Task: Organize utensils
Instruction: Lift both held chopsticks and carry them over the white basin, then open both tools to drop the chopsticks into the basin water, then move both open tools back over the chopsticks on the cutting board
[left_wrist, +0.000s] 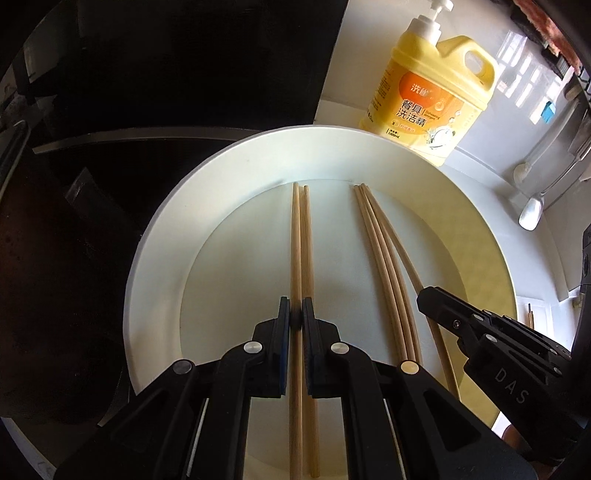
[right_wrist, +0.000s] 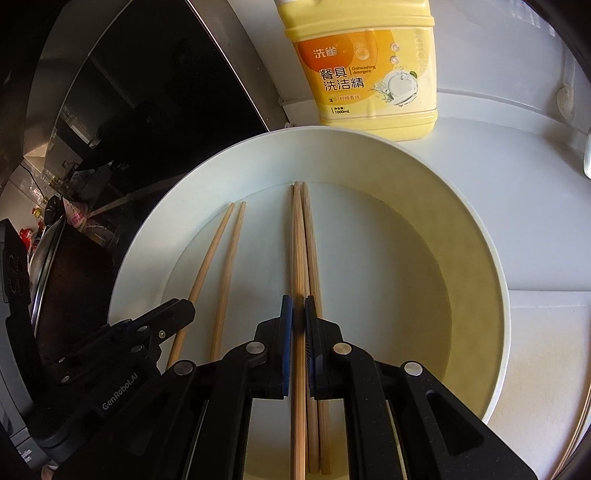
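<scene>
Wooden chopsticks (left_wrist: 301, 251) clamped in left hand-held gripper (left_wrist: 296, 317); another bundle (right_wrist: 301, 251) clamped in right hand-held gripper (right_wrist: 298, 317).

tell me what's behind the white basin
Behind the white basin a yellow dish soap jug stands on the white counter, with a dark panel to its left. The basin's rim covers the jug's base, so whether they touch cannot be seen.

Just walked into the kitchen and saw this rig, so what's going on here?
A person is sorting wooden chopsticks with two handheld black tongs over a large white round basin. The left tongs are shut on a pair of wooden chopsticks; the right tongs are shut on a bundle of about three. A yellow dish detergent jug stands behind.
</scene>
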